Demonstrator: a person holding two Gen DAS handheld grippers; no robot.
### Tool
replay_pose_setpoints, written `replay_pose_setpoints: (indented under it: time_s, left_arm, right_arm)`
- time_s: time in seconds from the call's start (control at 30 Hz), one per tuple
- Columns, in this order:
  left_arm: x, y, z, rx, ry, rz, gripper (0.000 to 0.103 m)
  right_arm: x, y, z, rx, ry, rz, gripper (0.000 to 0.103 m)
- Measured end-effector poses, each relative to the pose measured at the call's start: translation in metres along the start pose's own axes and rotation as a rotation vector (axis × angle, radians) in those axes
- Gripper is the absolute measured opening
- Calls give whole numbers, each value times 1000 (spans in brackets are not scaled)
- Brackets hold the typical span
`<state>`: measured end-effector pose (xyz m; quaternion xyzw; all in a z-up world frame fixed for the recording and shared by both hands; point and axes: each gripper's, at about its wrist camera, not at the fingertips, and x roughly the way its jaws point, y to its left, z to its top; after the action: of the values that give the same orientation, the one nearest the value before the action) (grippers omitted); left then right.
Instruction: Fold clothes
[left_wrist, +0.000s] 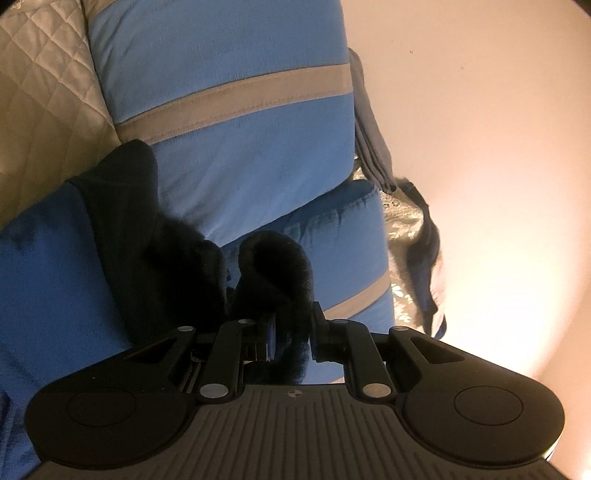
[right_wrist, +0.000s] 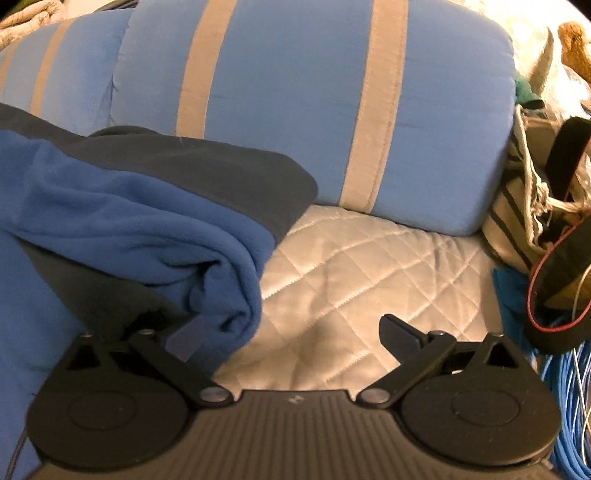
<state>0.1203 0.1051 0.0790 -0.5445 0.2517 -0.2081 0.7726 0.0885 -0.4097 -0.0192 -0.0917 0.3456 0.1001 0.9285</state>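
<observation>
A blue fleece garment (right_wrist: 129, 221) with dark navy panels lies bunched on the left of the quilted bed cover (right_wrist: 351, 258). My right gripper (right_wrist: 291, 338) hovers low over the cover with its jaws wide open. Its left finger (right_wrist: 184, 339) sits against the garment's rolled edge; its right finger (right_wrist: 400, 336) is over bare quilt. In the left wrist view, my left gripper (left_wrist: 291, 328) is shut on a fold of the garment's dark fleece (left_wrist: 177, 251), which rises in a loop above the fingers. The garment's blue part (left_wrist: 55, 251) spreads to the left.
Blue pillows with grey stripes (right_wrist: 295, 103) stand behind the garment, also the pillow (left_wrist: 229, 92). At the right edge of the bed are striped bags (right_wrist: 517, 206), a dark round item with a red rim (right_wrist: 565, 288) and blue cables (right_wrist: 565, 387). A pale wall (left_wrist: 480, 129) is at right.
</observation>
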Motion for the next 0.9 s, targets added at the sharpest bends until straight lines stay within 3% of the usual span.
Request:
replay_pose_setpoints:
  time_s: [0.13, 0.27, 0.43, 0.6, 0.9]
  left_arm:
    - [-2, -6, 0, 4, 6, -39, 16]
    - [-8, -29, 1, 36, -18, -21, 16]
    - [-14, -97, 2, 114, 1, -54, 16]
    - [-23, -164, 7, 190, 6, -75, 16]
    - [-23, -233, 2, 219, 16, -106, 16]
  right_arm:
    - [11, 10, 5, -24, -13, -11, 103]
    - [-7, 19, 9, -75, -100, -33, 103]
    - [-17, 32, 2, -221, -123, -53, 103]
    - [-25, 43, -4, -250, -161, -52, 103]
    - [-23, 67, 0, -313, -223, -59, 103]
